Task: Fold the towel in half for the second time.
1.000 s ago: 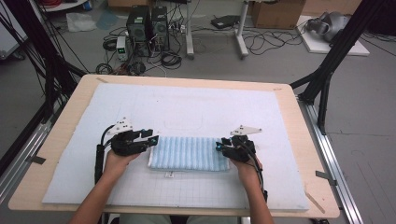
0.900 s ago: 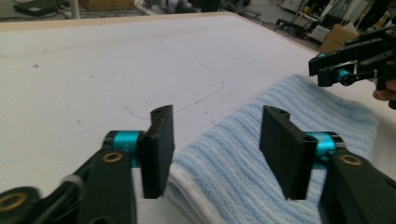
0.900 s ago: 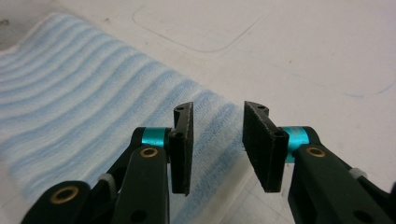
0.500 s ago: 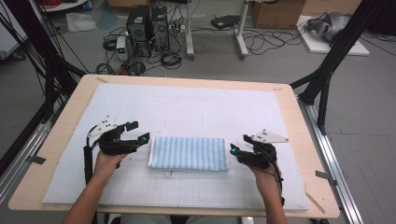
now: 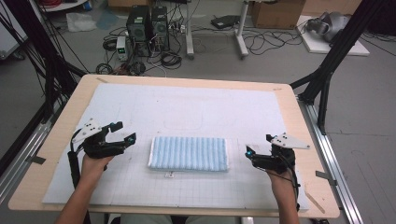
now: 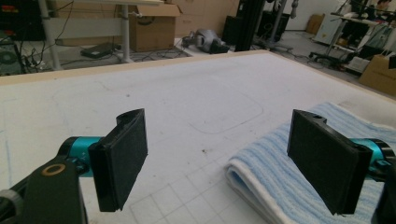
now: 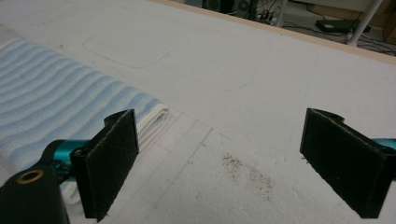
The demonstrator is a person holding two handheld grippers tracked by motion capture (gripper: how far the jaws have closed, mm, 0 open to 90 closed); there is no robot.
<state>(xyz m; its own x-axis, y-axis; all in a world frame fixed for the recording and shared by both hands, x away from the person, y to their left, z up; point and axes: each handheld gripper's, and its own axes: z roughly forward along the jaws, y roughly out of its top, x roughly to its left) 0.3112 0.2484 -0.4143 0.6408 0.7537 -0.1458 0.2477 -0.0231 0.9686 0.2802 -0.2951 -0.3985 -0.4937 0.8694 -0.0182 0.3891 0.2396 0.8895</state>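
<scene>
Lying flat, folded blue-and-white striped towel [image 5: 188, 153], both tools' jaws just opened wide, empty

One folded towel [image 5: 188, 153], blue and white striped, lies on the desk [image 5: 299, 116]. One white mat [image 5: 196, 112] covers the desk top. Two grippers are over it: the left gripper [image 5: 125, 134] at the left, the right gripper [image 5: 248, 152] at the right. Each has two black fingers [image 6: 120, 158], four in all. Two forearms come in from the near edge. Two computer towers [image 5: 147, 23] stand on the floor beyond the far edge.
</scene>
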